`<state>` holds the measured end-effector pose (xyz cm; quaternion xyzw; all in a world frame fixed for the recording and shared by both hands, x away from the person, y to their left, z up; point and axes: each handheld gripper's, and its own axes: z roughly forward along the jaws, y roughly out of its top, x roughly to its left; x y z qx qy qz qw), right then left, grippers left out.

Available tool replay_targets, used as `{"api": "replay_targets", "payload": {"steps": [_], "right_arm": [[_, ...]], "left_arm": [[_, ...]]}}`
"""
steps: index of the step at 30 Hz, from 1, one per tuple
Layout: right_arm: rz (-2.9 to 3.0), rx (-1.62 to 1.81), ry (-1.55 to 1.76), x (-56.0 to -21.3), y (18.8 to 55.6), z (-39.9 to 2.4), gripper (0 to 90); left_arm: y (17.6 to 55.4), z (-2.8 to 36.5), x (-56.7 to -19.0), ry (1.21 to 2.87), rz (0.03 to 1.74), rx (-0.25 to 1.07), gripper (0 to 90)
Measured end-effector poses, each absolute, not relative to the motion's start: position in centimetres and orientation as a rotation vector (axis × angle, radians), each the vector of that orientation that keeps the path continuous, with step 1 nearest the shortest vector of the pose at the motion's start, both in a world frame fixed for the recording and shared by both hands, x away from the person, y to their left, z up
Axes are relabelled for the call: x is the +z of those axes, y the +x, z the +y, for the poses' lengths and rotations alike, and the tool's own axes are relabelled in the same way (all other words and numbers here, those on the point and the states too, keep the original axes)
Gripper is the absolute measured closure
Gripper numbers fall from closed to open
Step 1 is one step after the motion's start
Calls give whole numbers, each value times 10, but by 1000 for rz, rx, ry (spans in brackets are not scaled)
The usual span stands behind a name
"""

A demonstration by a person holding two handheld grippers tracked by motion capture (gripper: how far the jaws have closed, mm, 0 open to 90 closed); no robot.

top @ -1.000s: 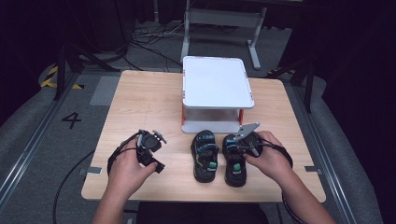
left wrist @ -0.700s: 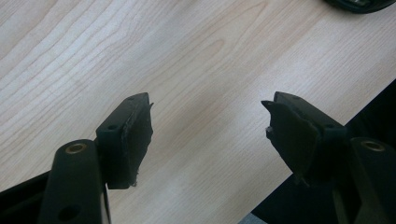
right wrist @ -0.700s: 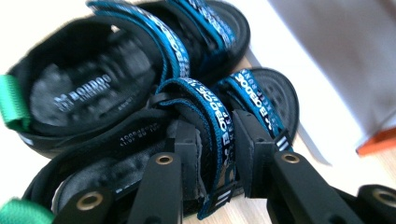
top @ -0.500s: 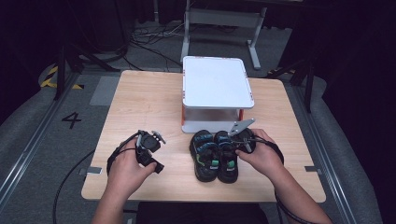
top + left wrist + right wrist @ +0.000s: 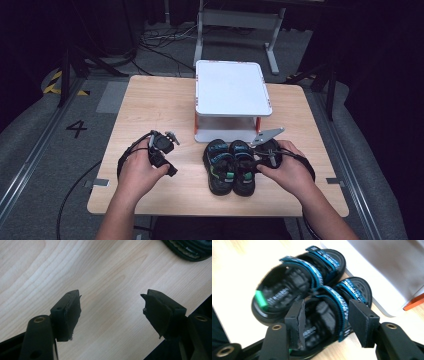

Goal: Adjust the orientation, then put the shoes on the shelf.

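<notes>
Sandals (image 5: 230,166) paired beside shelf (image 5: 232,95), right tool (image 5: 325,322) just opening astride one strap, left tool (image 5: 111,312) open, empty.

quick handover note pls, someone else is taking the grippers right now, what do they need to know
Left gripper: open, nothing between its jaws, over bare table left of the sandals.
Right gripper: jaws have just been opening; they straddle the side strap of the right sandal, pads off it.
Things: the left sandal and right sandal lie side by side, touching, at the table's near edge, just in front of the white two-tier shelf.
Done: the sandals are paired up next to each other.
Left: probably backing the right gripper away; if the pair belongs on the shelf, that move is not yet done.
</notes>
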<state>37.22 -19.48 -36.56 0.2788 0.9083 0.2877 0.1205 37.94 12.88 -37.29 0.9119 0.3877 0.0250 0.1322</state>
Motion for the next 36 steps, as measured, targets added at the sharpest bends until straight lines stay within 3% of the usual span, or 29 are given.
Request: {"api": "replay_targets", "payload": {"steps": [6,17,31,36], "right_arm": [[2674,837,892,-353,364,-183,439],[2743,788,1112,-365,356,-164,430],[2671,714,1355,-381,370,-151,410],[2655,706,1388,-382,373,-147,445]], "left_arm": [[386,129,-372,2643,1113,63,298],[388,134,-368,2620,1123,72,296],[386,129,-366,2627,1066,70,296],[385,129,-365,2627,1067,72,296]]}}
